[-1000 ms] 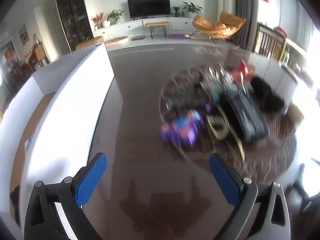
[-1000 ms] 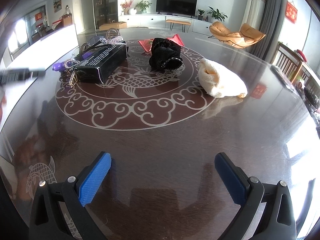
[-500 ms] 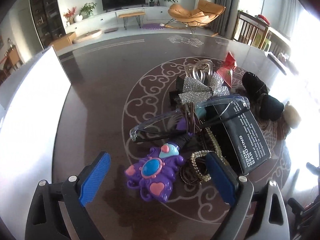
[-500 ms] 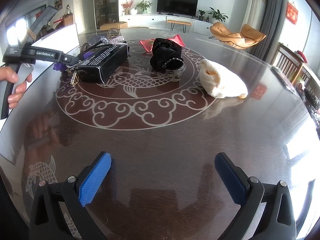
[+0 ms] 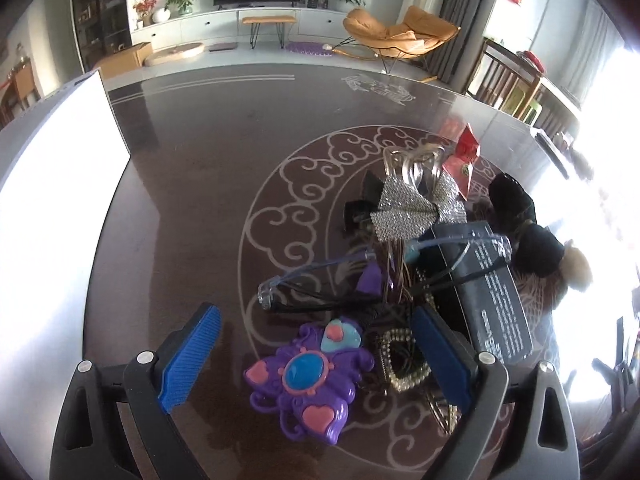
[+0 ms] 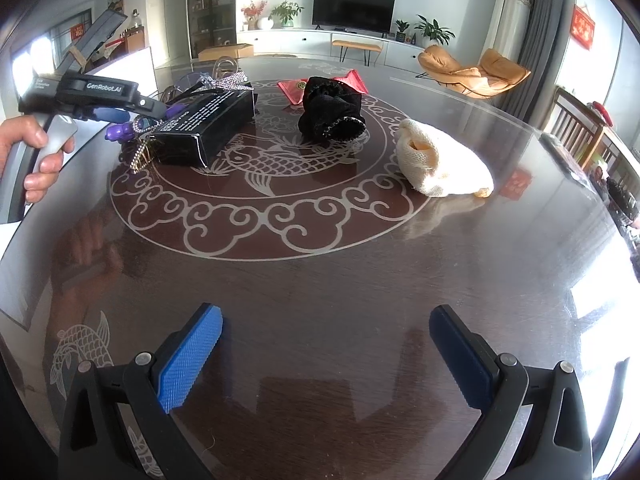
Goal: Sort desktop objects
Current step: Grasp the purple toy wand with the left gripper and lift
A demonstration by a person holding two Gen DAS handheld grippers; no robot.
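A heap of small things lies on the dark round table (image 5: 192,200). It holds a purple butterfly toy (image 5: 306,376), clear glasses (image 5: 360,268), a gold bracelet (image 5: 400,360), a black box (image 5: 492,304), a sparkly bow (image 5: 412,208) and a clear hair claw (image 5: 412,164). My left gripper (image 5: 316,314) hangs open over the heap, and the purple toy sits between its fingers, untouched. From the right wrist view a hand (image 6: 40,152) holds that left gripper beside the black box (image 6: 208,124). My right gripper (image 6: 326,314) is open above bare table.
A black velvet scrunchie (image 6: 330,108), a red envelope (image 6: 292,90) and a cream knitted pouch (image 6: 444,164) lie further across the table. A white board (image 5: 52,184) stands along the table's left edge. Wooden chairs (image 6: 576,128) stand at the right.
My left gripper swung from the table's edge over to the heap and tipped down, so the purple toy now lies between its fingers. The right gripper stayed put.
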